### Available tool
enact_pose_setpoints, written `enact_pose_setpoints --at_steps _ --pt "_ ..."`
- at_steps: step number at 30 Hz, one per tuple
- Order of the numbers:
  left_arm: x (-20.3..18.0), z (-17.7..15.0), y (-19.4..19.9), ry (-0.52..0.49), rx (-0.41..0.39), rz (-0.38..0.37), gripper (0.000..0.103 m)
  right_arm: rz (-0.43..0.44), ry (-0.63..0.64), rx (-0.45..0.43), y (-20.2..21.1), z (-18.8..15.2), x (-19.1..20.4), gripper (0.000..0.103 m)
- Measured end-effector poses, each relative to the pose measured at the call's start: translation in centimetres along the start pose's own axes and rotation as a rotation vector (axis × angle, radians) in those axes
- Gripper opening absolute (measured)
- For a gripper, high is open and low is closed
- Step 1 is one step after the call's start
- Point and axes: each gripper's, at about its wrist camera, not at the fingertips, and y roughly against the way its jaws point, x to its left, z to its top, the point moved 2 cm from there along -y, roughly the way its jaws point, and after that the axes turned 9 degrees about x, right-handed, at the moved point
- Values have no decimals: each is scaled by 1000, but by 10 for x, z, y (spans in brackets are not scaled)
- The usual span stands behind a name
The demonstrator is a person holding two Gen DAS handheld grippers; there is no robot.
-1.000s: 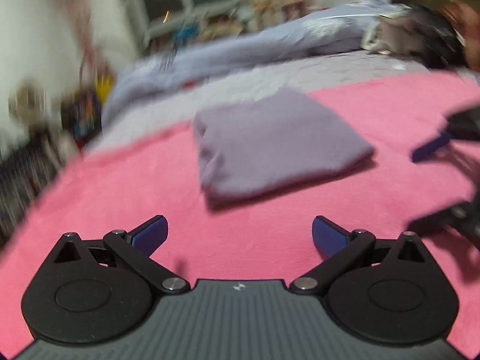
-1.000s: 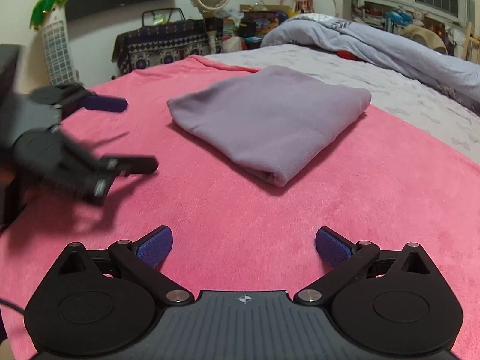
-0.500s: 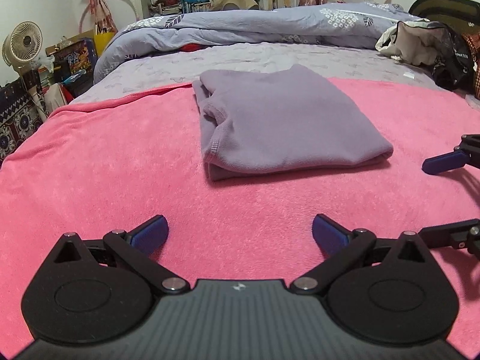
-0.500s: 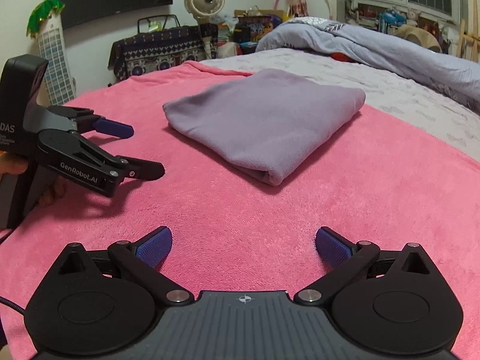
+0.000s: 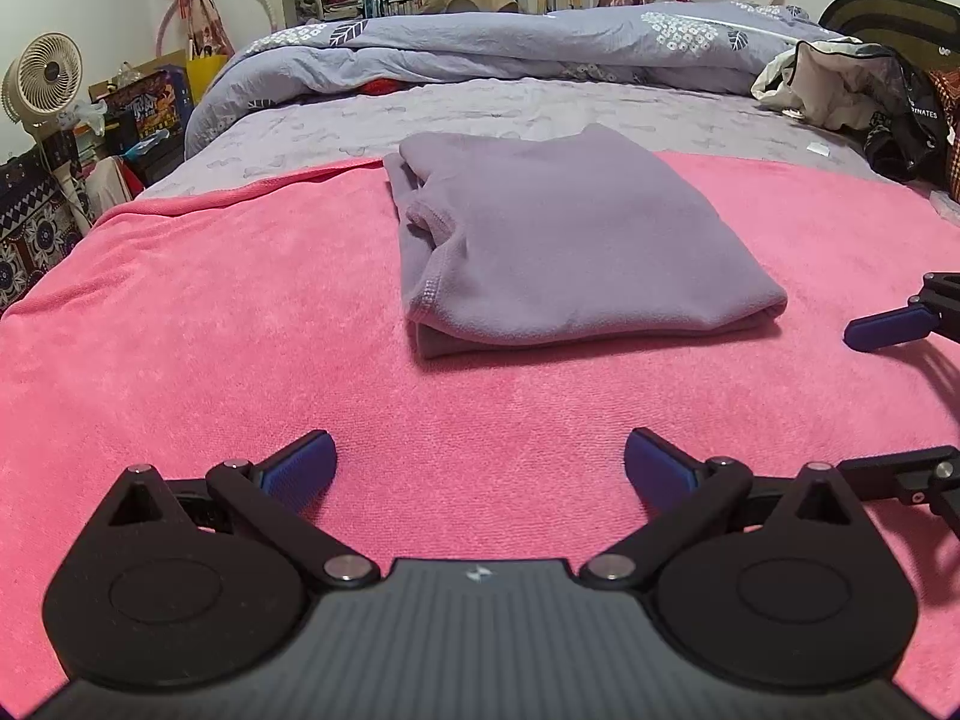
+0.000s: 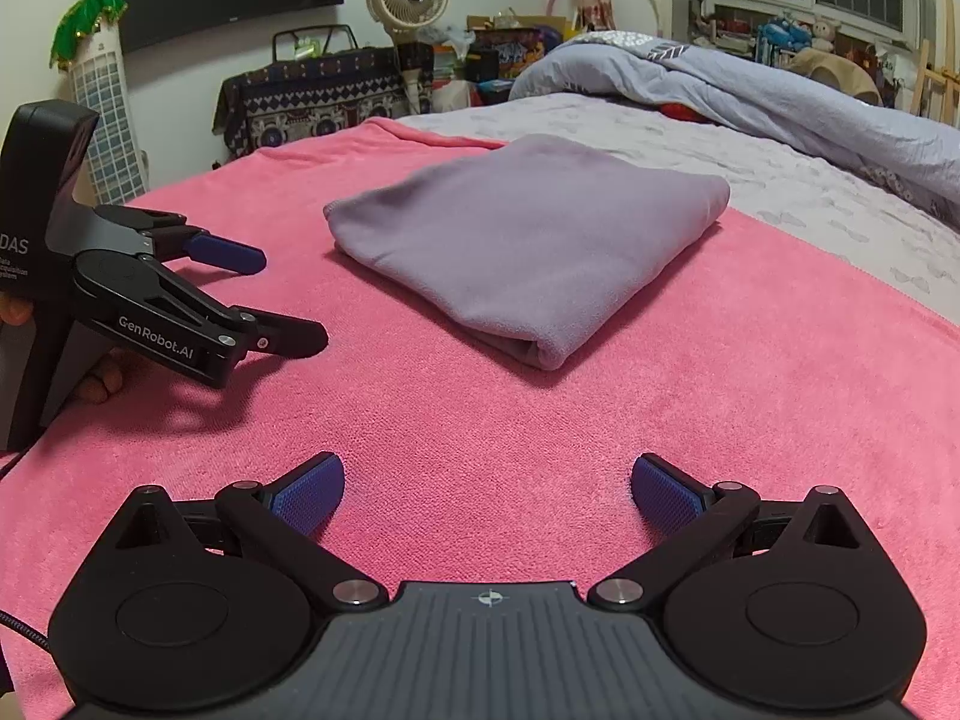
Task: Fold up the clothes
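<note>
Jaws on both grippers stand wide apart and hold nothing. Left gripper [image 5: 480,462] and right gripper [image 6: 487,492] each hover low over the pink blanket [image 5: 210,312], short of the folded garment [image 5: 570,240].

Change against half a second ago: small. In the left wrist view the garment sits a touch lower and nearer in frame, and the right gripper's blue finger at the right edge has dropped slightly. In the right wrist view the left gripper [image 6: 288,300] has crept a little toward the garment; jaw spread unchanged on both. One second ago the left view was smeared with motion blur; it is now sharp.

Materials and shapes: garment is lilac fleece, matte and soft, folded into a rough rectangle of several layers, with a stitched hem showing along its left edge in the left view and a rounded fold on the corner nearest the right gripper. It lies flat on the blanket, near the blanket's far edge, apart from both grippers. Blanket is a short-pile pink terry, spread over a grey patterned bed sheet [image 5: 480,114]. Gripper fingers are black linkages with blue ribbed pads [image 6: 309,495]. A crumpled pale blue duvet [image 5: 540,48] lies beyond.
</note>
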Motion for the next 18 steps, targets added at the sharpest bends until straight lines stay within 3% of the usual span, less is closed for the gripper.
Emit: enact_pose_setpoints --at_steps 18 --pt "0 1 2 6 4 -2 103 10 -5 -6 1 -1 0 103"
